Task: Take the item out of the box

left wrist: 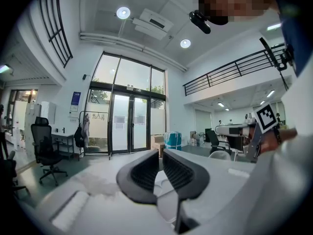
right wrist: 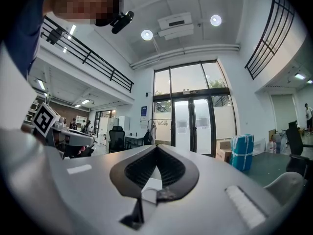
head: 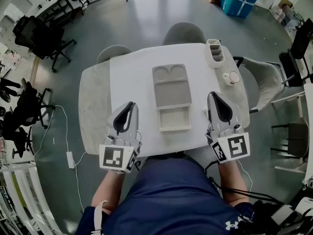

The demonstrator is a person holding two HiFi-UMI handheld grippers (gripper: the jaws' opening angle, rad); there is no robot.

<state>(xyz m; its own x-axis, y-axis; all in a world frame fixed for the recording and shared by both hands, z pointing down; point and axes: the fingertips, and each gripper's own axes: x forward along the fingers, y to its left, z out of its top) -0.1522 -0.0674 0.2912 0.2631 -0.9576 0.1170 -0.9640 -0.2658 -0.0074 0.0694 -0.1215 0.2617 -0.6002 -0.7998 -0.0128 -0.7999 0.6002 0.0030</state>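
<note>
A grey box (head: 171,84) lies flat in the middle of the white table (head: 132,77). It shows two round hollows and one rectangular hollow, with a lighter shallow part (head: 174,119) on its near side. I cannot make out any item in it. My left gripper (head: 130,104) hovers over the table's near edge, left of the box, jaws together and empty; in the left gripper view (left wrist: 160,155) they point across the tabletop. My right gripper (head: 213,94) is to the right of the box, shut on nothing, tips meeting in the right gripper view (right wrist: 156,148).
A white compartment holder (head: 214,53) and a small round cup (head: 232,77) stand at the table's far right. Grey chairs (head: 183,33) sit at the far side and another chair (head: 266,77) at the right. A cable (head: 68,131) runs along the floor on the left.
</note>
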